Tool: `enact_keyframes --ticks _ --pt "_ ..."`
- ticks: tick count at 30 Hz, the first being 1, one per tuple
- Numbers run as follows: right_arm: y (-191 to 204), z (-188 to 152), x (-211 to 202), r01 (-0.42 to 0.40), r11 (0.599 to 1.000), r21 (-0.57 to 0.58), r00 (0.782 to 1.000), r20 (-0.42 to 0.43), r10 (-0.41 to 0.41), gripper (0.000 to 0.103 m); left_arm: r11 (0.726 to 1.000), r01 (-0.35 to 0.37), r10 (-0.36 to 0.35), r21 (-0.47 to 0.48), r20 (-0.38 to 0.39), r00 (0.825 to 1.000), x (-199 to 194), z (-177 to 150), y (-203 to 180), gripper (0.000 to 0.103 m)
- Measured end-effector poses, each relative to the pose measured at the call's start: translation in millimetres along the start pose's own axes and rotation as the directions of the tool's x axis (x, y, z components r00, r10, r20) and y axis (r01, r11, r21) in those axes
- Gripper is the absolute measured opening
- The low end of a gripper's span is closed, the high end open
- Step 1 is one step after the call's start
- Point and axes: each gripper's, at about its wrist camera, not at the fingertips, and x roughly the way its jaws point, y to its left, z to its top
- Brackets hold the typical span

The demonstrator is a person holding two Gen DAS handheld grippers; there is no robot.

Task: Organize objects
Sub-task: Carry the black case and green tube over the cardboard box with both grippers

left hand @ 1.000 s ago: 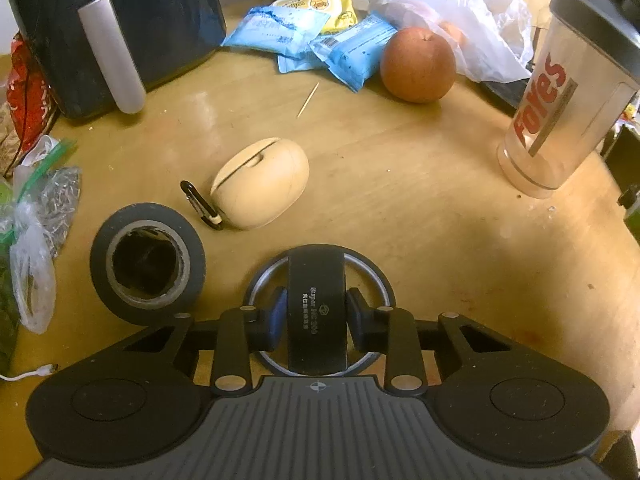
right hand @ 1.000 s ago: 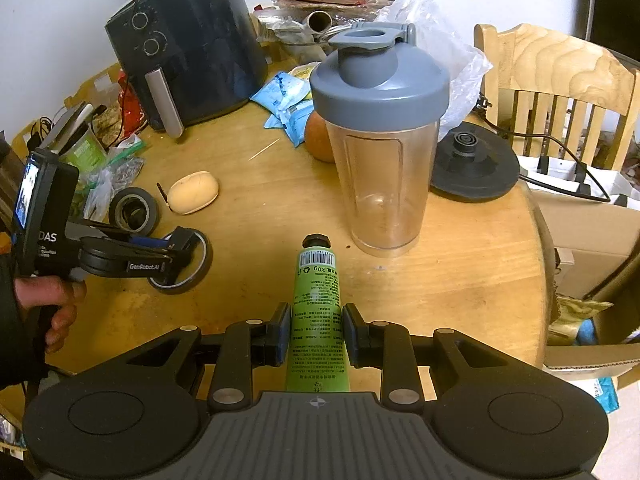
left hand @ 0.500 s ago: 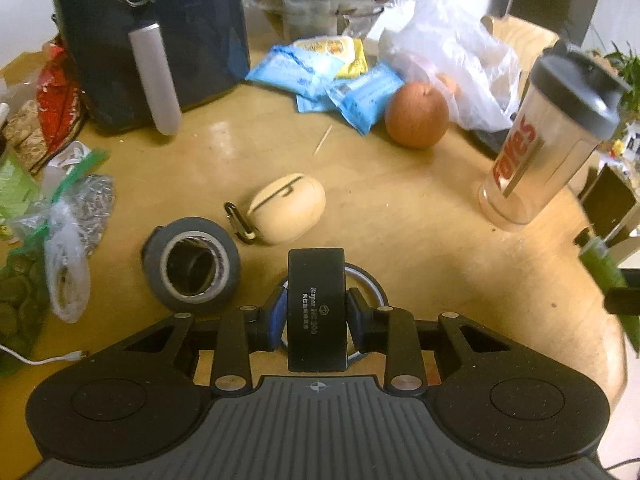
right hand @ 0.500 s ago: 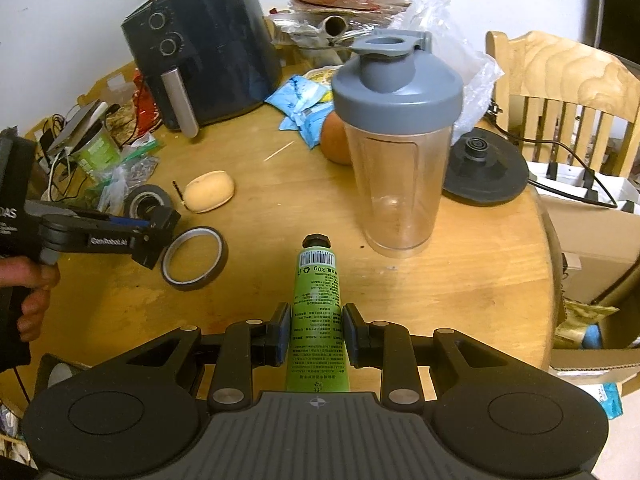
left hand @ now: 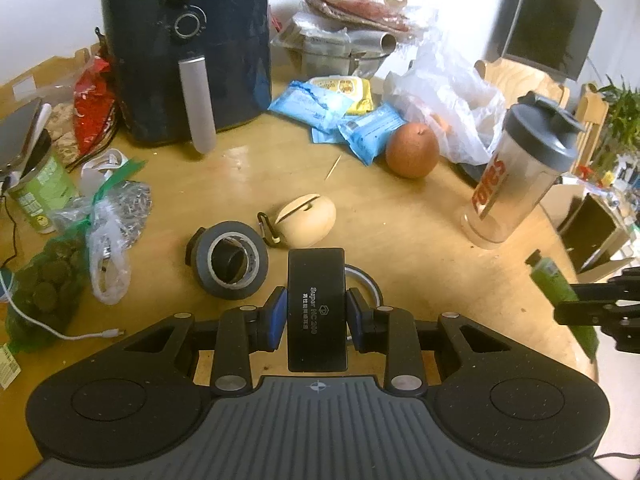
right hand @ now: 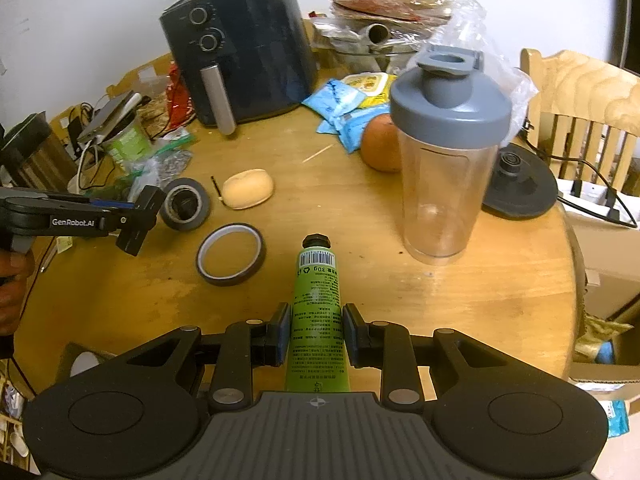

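Black block (left hand: 316,308) reads "Super HC 200" (gripper (right hand: 80,222): "GenRobot.AI").

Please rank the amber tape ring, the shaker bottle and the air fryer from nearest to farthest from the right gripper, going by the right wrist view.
From the right gripper:
1. Amber tape ring, flat on the table, just ahead to the left.
2. Shaker bottle, upright, ahead to the right.
3. Air fryer, at the table's far edge, left of centre.
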Motion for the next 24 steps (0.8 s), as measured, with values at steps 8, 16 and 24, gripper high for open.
enact_keyframes --ticks 8,16,24 --pt "16 0 -8 -0.026 0.999 -0.025 1.0 0.008 0.026 0.03 0.999 0.031 -0.03 -0.019 0.021 0.999 -30 -13 3 0.031" --pt "33 -4 -13 -0.051 0.997 -0.054 0.999 0.009 0.052 0.03 0.996 0.074 -0.073 -0.056 0.014 0.997 -52 -33 12 0.031" --pt "51 -12 -16 -0.078 0.994 -0.082 0.997 -0.002 0.079 0.03 0.991 0.107 -0.107 -0.074 0.005 0.994 -71 -54 13 0.031"
